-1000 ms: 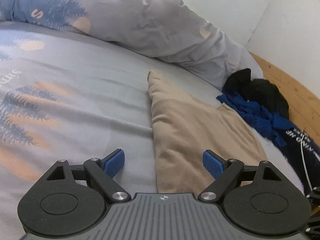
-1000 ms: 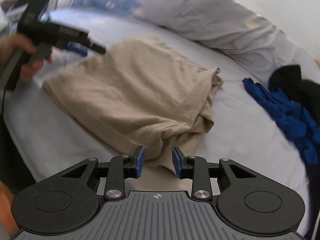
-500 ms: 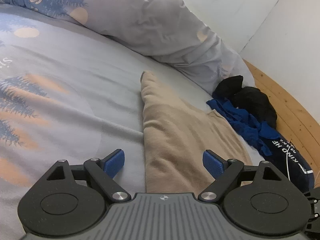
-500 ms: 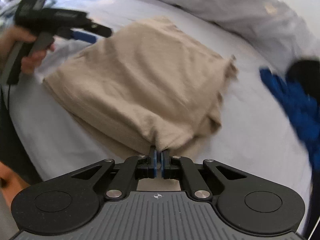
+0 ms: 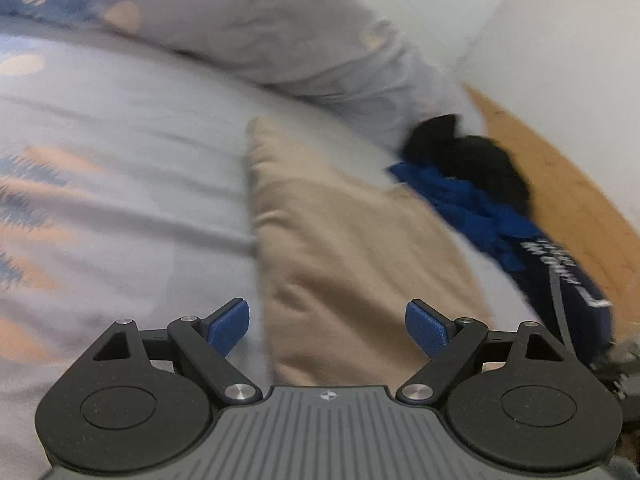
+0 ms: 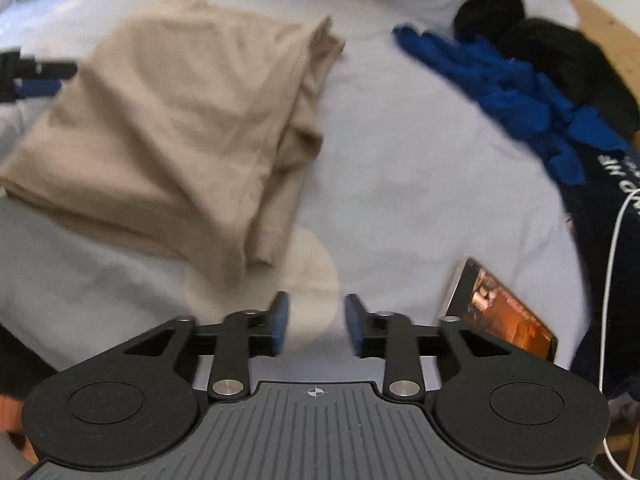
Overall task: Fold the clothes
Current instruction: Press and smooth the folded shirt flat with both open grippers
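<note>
A folded beige garment (image 6: pixel 180 128) lies on the pale grey bed sheet (image 6: pixel 400 184); it also shows in the left wrist view (image 5: pixel 344 240). My right gripper (image 6: pixel 314 326) is open and empty, just in front of the garment's near corner. My left gripper (image 5: pixel 327 326) is wide open and empty over the garment's near left edge; it appears in the right wrist view at the far left (image 6: pixel 32 76). A blue garment (image 6: pixel 512 92) and a black one (image 6: pixel 560 56) lie crumpled to the right.
A large grey pillow (image 5: pixel 280 32) lies behind the garment. A phone (image 6: pixel 500 312) with a lit screen lies on the sheet at the right, beside a dark printed garment (image 6: pixel 616 200) and a white cable (image 6: pixel 612 264). A wooden bed edge (image 5: pixel 560 176) runs along the right.
My right gripper, shut on the beige garment's corner half a second ago, has opened and let it go. It has drawn back and to the right. My left gripper stays open.
</note>
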{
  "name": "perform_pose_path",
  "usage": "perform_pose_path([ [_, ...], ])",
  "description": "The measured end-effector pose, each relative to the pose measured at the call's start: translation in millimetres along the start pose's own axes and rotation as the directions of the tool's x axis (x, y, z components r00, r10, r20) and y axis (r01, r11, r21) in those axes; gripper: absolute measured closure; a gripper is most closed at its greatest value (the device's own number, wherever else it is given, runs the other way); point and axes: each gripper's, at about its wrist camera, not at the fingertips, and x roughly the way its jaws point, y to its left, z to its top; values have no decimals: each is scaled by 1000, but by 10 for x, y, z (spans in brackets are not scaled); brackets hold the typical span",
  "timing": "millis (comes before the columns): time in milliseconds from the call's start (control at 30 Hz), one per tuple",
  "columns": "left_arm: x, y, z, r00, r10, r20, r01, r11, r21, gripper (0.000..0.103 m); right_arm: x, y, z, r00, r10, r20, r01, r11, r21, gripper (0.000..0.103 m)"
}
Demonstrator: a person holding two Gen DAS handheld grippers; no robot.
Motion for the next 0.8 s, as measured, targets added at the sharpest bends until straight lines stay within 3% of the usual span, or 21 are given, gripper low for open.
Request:
perform_pose_path([
  [100,-134,-162,-18,997,-14,71,6,994,108,14,-200,75,10,994,16,112,-20,999,36,50],
  [167,-146,-234,-42,997,-35,73,25,991,135,14,-297,149,39,979,45,198,-58,997,60,40],
  [233,-145,-313,-78,996,-50,76,38,988,152,14,-319,281,107,954,66,293,-92,993,74,22],
  [300,-142,-422,-116,995,-32,94,15,983,183,14,-287,379,224,930,79,358,-116,990,84,14],
  [367,-136,-519,-131,992,12,125,-37,980,198,13,-224,416,357,908,92,408,-145,984,100,13],
  [433,-119,-578,-124,988,43,149,-70,981,183,12,-162,427,491,878,94,469,-176,975,133,2],
  [500,-95,-608,-104,982,78,171,-105,982,155,10,-75,416,616,841,82,534,-207,962,179,0],
  [600,-42,-621,-54,973,128,191,-150,983,105,9,145,293,785,826,61,561,-261,923,283,0],
  [667,0,-635,-20,969,145,201,-163,984,72,0,344,195,865,815,66,576,-314,885,344,0],
  [800,79,-736,36,960,161,230,-179,982,58,0,749,75,992,799,120,589,-420,813,404,0],
])
